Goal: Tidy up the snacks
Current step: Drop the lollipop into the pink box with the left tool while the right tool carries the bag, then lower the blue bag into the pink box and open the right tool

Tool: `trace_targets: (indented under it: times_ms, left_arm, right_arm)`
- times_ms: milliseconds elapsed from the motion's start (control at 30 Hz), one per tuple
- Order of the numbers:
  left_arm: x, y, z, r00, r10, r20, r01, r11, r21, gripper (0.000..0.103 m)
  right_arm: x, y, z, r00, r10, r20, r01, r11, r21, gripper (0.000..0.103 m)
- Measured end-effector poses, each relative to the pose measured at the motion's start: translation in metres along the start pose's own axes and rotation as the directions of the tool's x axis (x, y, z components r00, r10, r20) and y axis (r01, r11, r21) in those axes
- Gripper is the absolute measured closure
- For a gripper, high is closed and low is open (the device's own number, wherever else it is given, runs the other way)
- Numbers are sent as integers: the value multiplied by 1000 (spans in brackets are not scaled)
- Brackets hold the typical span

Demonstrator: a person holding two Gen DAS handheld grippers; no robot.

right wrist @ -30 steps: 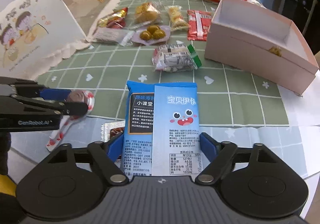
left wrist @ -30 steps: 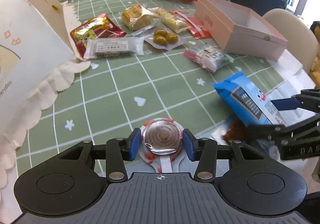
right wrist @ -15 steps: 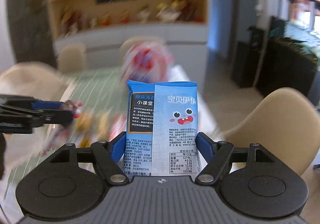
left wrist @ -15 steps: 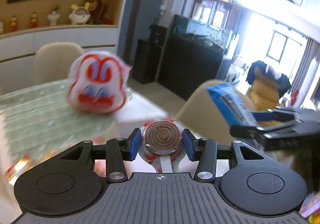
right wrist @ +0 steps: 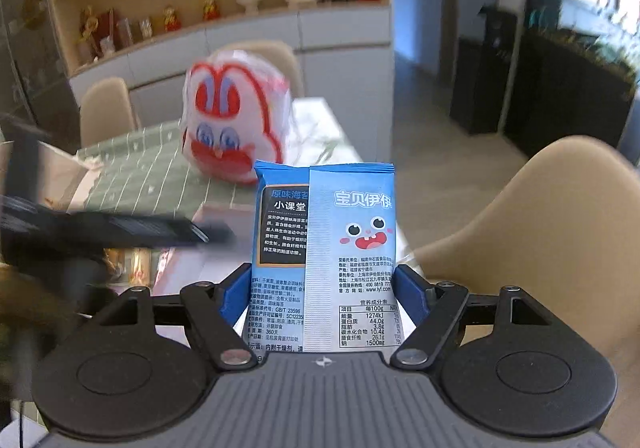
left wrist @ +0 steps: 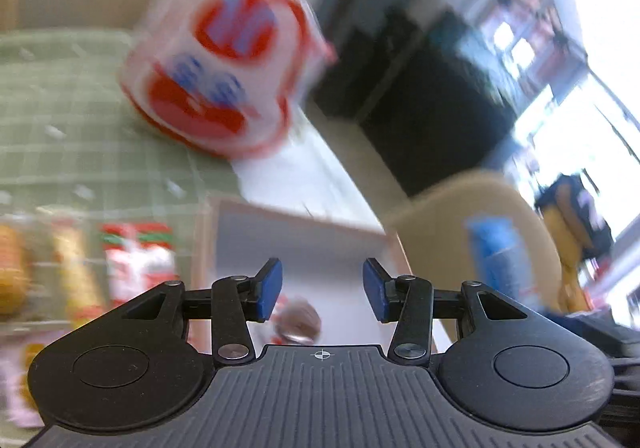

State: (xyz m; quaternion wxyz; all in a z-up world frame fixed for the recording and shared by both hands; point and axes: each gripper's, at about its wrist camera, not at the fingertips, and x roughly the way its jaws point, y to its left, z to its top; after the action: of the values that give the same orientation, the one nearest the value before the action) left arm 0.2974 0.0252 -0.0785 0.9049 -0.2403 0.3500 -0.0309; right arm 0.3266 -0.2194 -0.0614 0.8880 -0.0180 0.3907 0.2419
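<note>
My left gripper [left wrist: 318, 290] hovers open over the pink box [left wrist: 304, 218], its blue pads apart with nothing between them. The round red-and-white lollipop [left wrist: 298, 324] shows blurred below the pads against the box's white inside; I cannot tell if it is lying there or falling. My right gripper [right wrist: 320, 288] is shut on a blue snack packet [right wrist: 348, 228] held upright in the air. That packet [left wrist: 496, 252] also appears blurred at the right in the left wrist view. A dark blurred bar in the right wrist view is the left gripper [right wrist: 120, 232].
A rabbit-faced red-and-white bag [left wrist: 216, 80] stands on the green checked tablecloth [left wrist: 60, 120] behind the box. Several snack packets [left wrist: 136, 260] lie left of the box. A beige chair [right wrist: 540, 232] stands at the table's right; shelves and a dark cabinet are behind.
Both grippers swung from the near table to over the pink box. The lollipop has left the left gripper's pads and now shows below them. The right gripper keeps the blue packet.
</note>
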Motion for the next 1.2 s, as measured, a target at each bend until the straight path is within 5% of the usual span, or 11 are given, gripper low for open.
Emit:
trace_targets:
  times_ms: [100,233,300,600,667,800,867,967,1033,1100,1200]
  left_arm:
    - [-38,10,-10,993,98,72,-95,995,-39,53]
    - [-78,37,-40,976,203,77,-198,978,-67,53]
    - [-92,57,-55,973,224,58,-222,974,-38,54]
    - [-86,136,-82,988,72,-138,-66,997,46,54]
    - [-88,141,-81,985,43,-165,-39,999,25,54]
    - [-99,139,-80,987,45,-152,-41,999,29,54]
    - [-110,135,-86,989,56,-135,-50,998,46,54]
    - [-119,134,-98,987,58,-148,-50,997,56,54]
    - [-121,129,-107,984,24,-174,-7,995,98,54]
    - [-121,119,-114,983,58,-173,-27,983,180,53]
    - [-125,115,-118,989,80,-125,-58,984,169,53]
  right_arm:
    - [39,11,3,997,63,-40,-63,998,8,27]
    - [91,37,3,989,135,-52,-136,991,-14,19]
    - [114,54,-4,993,90,-79,-96,992,-76,19]
    - [94,84,-28,998,-2,-62,1,1000,-14,16]
    - [94,81,-26,997,-31,-76,37,996,78,16]
    - [116,62,-22,984,4,-176,48,955,294,21]
    - [103,62,-21,992,-49,-118,84,947,310,21]
    - [67,72,-31,1000,-22,1,21,968,249,18]
    - [45,88,-49,999,-47,24,42,983,176,17]
    - [29,104,-73,998,-48,38,44,995,94,17]
    - [13,127,-114,999,-12,47,14,999,-41,17]
